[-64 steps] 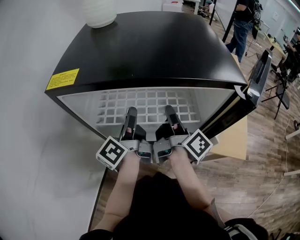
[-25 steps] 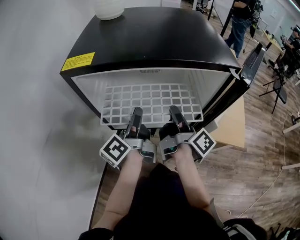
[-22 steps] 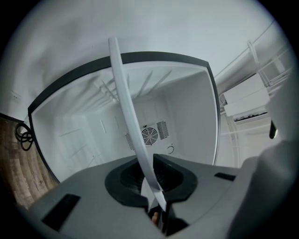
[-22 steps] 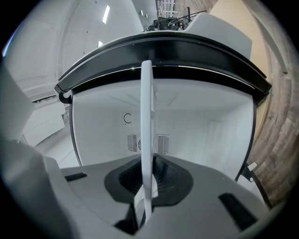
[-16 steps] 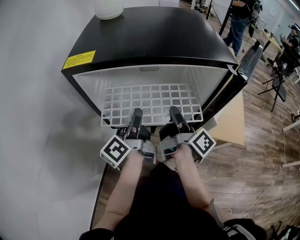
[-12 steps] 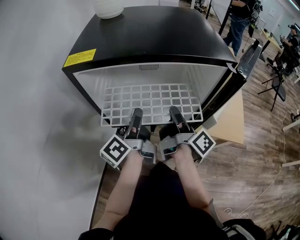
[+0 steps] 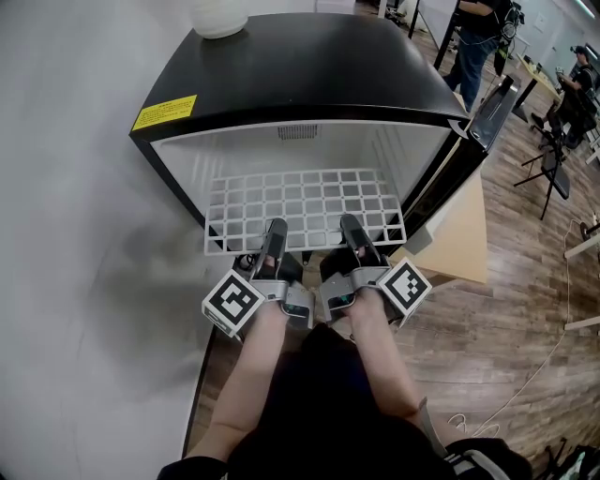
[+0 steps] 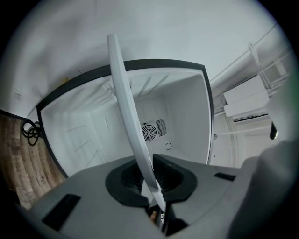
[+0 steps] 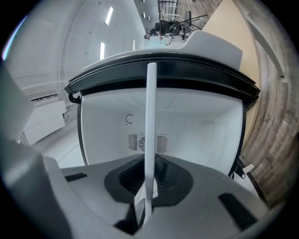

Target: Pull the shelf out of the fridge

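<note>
A white wire-grid shelf (image 7: 305, 204) sticks out of the front of a small black fridge (image 7: 309, 75) with a white inside. My left gripper (image 7: 275, 234) is shut on the shelf's front edge, left of the middle. A short way to its right, my right gripper (image 7: 350, 232) is shut on the same edge. In the left gripper view the shelf (image 8: 128, 116) runs edge-on, slanting up from between the jaws. The right gripper view has the shelf (image 9: 150, 135) standing as a thin upright bar between the jaws, with the fridge's back wall and vent behind it.
The fridge door (image 7: 494, 98) stands open at the right. A wooden board (image 7: 459, 239) lies beside the fridge on the wood floor. A white jar (image 7: 219, 17) sits on the fridge top. A grey wall fills the left. People stand far back at the right.
The shelf has slid outward from the fridge toward me, with both grippers still shut on its front edge. Over the last second it has moved only slightly.
</note>
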Demonstrator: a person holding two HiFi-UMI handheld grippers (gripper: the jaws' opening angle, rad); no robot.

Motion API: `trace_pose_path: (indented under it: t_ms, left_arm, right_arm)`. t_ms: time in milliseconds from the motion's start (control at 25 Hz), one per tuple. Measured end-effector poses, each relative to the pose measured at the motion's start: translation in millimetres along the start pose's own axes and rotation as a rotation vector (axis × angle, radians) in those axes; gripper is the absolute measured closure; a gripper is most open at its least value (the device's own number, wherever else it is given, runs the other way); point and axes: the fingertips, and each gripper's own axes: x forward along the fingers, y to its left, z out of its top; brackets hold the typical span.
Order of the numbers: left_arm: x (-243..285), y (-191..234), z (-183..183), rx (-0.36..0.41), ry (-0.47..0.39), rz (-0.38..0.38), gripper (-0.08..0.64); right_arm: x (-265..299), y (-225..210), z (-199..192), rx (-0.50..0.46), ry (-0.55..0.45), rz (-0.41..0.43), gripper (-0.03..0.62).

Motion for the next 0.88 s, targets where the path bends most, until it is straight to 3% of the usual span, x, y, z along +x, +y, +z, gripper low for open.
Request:
trace_pose_path:
  t_ms: [880]
  left_arm:
    - [3.4, -2.0, -2.2, -0.021, 0.025, -0.014, 0.52]
  right_arm:
    - [-1.6, -1.9, 2.4, -0.028, -0.026, -0.026, 0.58]
